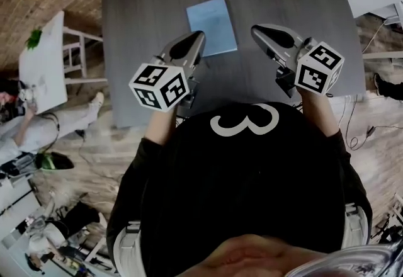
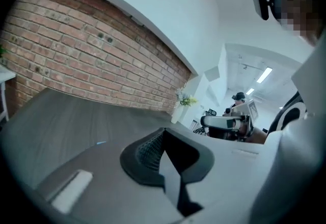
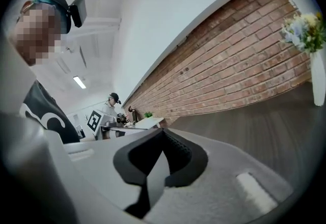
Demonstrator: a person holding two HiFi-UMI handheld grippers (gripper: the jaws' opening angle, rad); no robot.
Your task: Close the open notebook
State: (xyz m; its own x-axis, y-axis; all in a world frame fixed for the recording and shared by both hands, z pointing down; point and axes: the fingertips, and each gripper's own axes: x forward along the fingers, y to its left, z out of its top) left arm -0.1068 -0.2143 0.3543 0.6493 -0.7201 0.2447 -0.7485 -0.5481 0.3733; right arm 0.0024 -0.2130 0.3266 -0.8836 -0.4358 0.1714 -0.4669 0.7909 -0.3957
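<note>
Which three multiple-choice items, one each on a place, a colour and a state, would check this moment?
1. Where does the notebook lie?
A) flat on the grey table, beyond the gripper tips
B) on the floor
C) in a gripper

2. What colour is its visible cover?
A) red
B) light blue
C) black

3. How do the jaws of the left gripper and the right gripper stand?
A) together, holding nothing
B) wide apart
C) clamped on the notebook

Answers:
1 A: the head view shows it on the tabletop.
2 B: the cover is pale blue.
3 A: each gripper view shows its pads meeting with nothing between them.
</note>
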